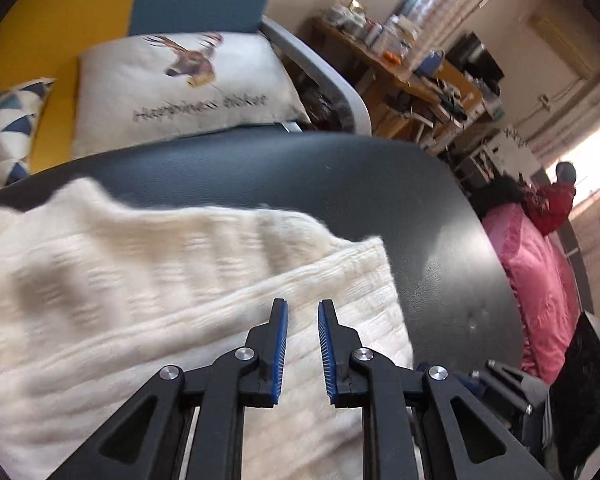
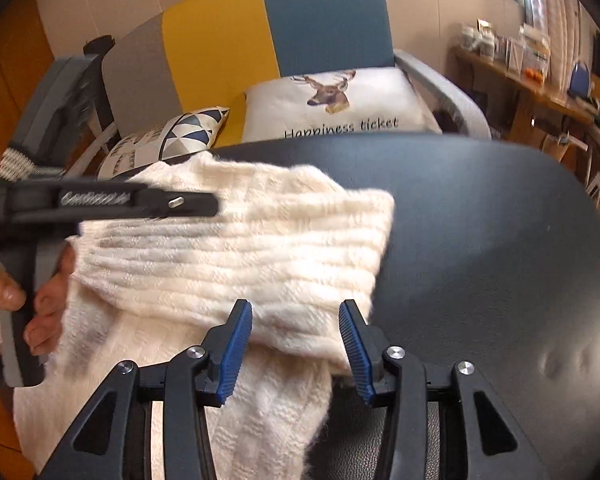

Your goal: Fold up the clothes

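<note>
The cream knit sweater [image 2: 236,256] lies on the dark round table [image 2: 480,240], bunched toward its left side, with one layer doubled over another and a narrower part trailing off the near edge. The right gripper [image 2: 296,344] hovers over that near edge with its jaws spread wide and nothing between them, placed as if to take the folded border. The left gripper [image 1: 302,350] sits low over the knit, its blue pads a small gap apart and empty; the person's hand [image 2: 28,300] holds it by the handle. Behind the table, a deer-print cushion [image 2: 340,104] rests on the armchair [image 2: 268,28]. The fold looks partway made, not yet squared.
</note>
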A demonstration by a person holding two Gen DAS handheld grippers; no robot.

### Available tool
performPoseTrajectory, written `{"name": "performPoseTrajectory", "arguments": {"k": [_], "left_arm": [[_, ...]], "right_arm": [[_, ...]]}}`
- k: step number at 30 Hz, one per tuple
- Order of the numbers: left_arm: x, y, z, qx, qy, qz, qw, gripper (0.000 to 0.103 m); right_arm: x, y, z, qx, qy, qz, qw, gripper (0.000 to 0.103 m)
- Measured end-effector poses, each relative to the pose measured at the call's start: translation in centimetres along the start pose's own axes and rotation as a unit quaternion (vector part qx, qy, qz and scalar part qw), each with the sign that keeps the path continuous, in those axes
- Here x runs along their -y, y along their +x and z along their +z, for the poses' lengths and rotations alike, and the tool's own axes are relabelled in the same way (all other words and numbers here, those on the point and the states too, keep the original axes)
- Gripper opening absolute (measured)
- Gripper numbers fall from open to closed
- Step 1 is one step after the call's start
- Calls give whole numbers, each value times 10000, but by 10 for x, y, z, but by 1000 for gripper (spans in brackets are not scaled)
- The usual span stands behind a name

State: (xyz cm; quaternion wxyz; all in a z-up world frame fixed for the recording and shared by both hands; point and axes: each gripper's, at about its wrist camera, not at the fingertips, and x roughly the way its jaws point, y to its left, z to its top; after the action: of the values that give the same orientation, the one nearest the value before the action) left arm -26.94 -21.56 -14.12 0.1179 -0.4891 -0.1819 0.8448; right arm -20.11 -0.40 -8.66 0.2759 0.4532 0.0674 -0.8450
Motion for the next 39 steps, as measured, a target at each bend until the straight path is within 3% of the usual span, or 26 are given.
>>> {"name": "performPoseTrajectory", "arguments": {"k": [7, 10, 11, 12, 19, 21, 27, 30, 35, 37, 38, 39], "left_arm": [[-79, -69, -45, 520, -685, 806, 9930, 18], [-112, -76, -65, 459, -930, 1336, 9856, 18], [-121, -77, -71, 469, -968, 1359, 9849, 18], [-129, -78, -77, 479, -1007, 1382, 9841, 17], [-140, -100, -103, 784, -1416, 1248, 9789, 16], [-143, -117, -109, 947, -1614, 1112, 9760, 17], [-192, -163, -125, 1188, -2177, 956, 9640, 19], [-213, -166, -121, 1014, -2382, 429, 9650, 28], [-217, -141, -107, 562, -2101, 362, 9754, 27], [-215, -136, -104, 550, -1987, 406, 9777, 20], [-214, -135, -103, 570, -1967, 390, 9780, 9], [-214, -136, -102, 614, -1974, 363, 9777, 6]], "right_arm": [[-34, 20, 26, 72, -196, -330, 9992, 47], [-44, 49, 26, -349, -196, -551, 9977, 47], [-45, 59, 21, -591, -206, -596, 9963, 47], [-48, 61, 17, -561, -286, -652, 9959, 47], [-59, 59, 20, -642, -397, -818, 9938, 48], [-70, 46, 30, -370, -448, -578, 9966, 48], [-110, 49, 32, -395, -647, -220, 9969, 48], [-116, 55, 22, -491, -568, -128, 9971, 48], [-94, 50, 18, -443, -153, -209, 9987, 48], [-82, 47, 18, -401, 47, -254, 9989, 48], [-76, 45, 18, -379, 147, -276, 9988, 48], [-70, 43, 18, -358, 247, -298, 9986, 48]]}}
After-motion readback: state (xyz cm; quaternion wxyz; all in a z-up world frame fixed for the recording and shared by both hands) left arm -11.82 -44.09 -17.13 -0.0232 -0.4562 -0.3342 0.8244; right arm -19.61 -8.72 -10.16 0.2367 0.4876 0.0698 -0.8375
